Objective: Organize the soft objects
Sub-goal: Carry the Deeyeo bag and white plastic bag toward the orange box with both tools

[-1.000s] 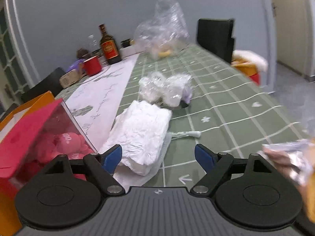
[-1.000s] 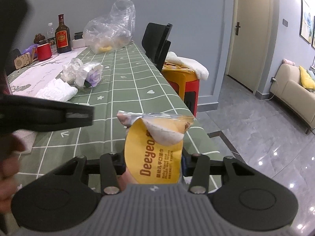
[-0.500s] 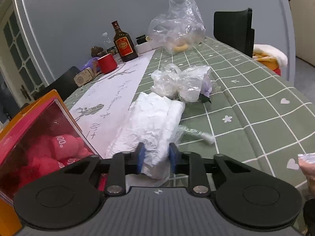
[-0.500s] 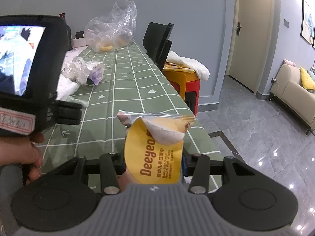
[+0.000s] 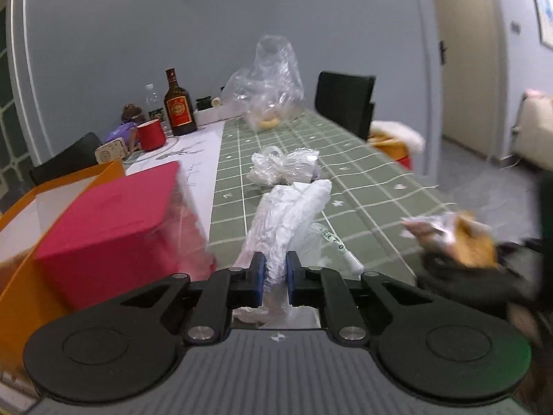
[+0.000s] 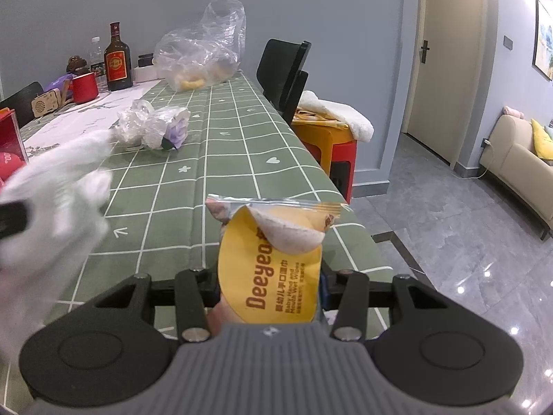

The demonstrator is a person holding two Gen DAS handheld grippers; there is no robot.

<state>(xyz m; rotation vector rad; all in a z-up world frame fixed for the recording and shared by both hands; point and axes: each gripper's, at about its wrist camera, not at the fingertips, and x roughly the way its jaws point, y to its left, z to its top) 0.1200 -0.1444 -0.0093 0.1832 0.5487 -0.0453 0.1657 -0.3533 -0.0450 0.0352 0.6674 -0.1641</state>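
My left gripper [image 5: 274,278] is shut on a white soft pack of tissues in clear wrap [image 5: 290,214], held up off the green checked table [image 5: 363,186]; it shows blurred in the right wrist view [image 6: 58,186]. My right gripper [image 6: 269,276] is shut on a yellow wet-wipes packet [image 6: 273,263], held above the table's near right corner; it also shows at the right of the left wrist view [image 5: 463,235]. A red box with a clear window [image 5: 114,228] sits inside an orange box [image 5: 20,276] to the left.
A crumpled clear plastic bundle with a purple flower [image 6: 155,126] lies mid-table. A cotton swab [image 5: 340,249] lies near it. A large clear bag [image 6: 204,55], a bottle [image 6: 117,58], a red mug [image 6: 83,87] stand far back. A black chair [image 6: 287,72] and an orange stool [image 6: 325,141] are at the right.
My left gripper closed on the white tissue pack and lifted it off the table, swinging right. My right gripper has held the wipes packet still.
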